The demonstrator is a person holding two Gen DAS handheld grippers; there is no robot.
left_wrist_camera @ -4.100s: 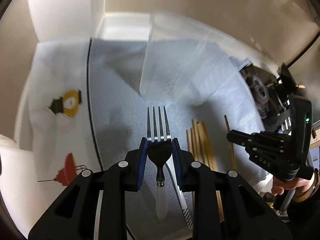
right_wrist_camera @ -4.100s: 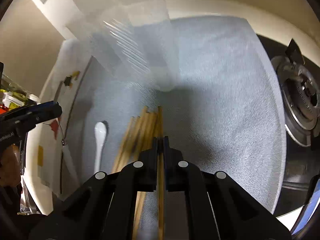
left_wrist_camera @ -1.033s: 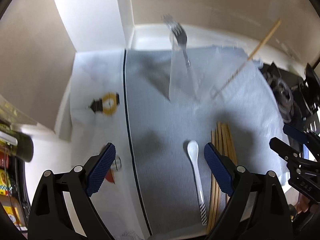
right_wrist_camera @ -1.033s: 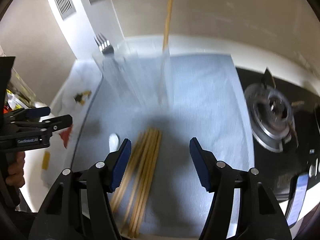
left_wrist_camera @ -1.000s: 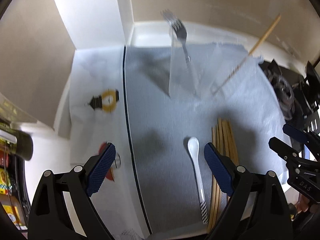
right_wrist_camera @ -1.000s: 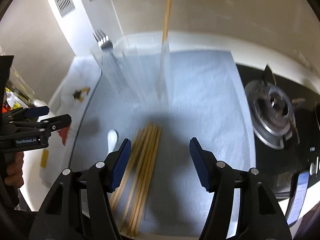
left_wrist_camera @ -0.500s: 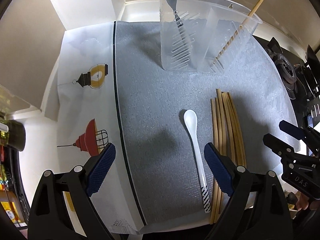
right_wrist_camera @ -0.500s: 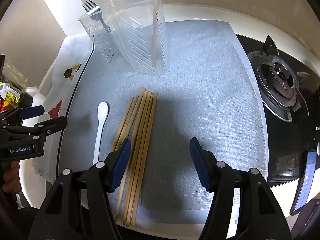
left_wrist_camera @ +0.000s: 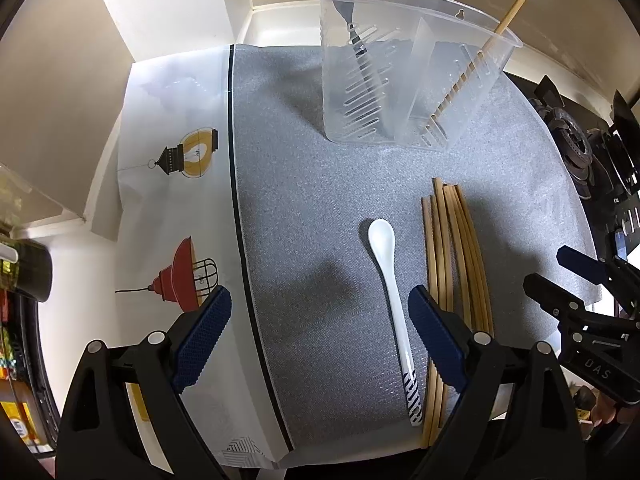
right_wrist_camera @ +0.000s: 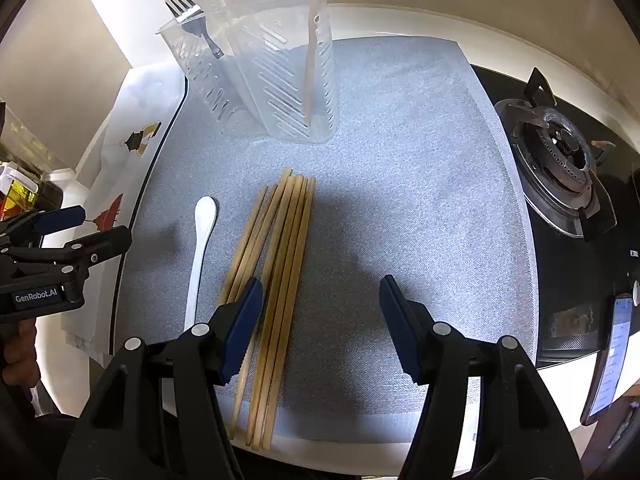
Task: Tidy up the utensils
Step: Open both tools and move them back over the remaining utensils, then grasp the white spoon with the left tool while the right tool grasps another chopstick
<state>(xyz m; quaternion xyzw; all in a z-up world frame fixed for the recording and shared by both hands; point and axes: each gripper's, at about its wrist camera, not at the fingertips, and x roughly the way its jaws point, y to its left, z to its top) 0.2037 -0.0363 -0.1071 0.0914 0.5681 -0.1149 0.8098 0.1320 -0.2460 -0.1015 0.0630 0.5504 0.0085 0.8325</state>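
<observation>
While both claws hang spread and empty over the grey mat (left_wrist_camera: 320,208), the left gripper (left_wrist_camera: 320,332) sits low in its frame with the white spoon (left_wrist_camera: 394,292) just inside its right pad, and the right gripper (right_wrist_camera: 320,320) straddles the loose chopsticks (right_wrist_camera: 280,264) at lower centre. Toward the top of each view stands the clear utensil holder (right_wrist_camera: 280,80), with a fork (right_wrist_camera: 192,20) in one compartment and a single chopstick (right_wrist_camera: 310,64) in another.
</observation>
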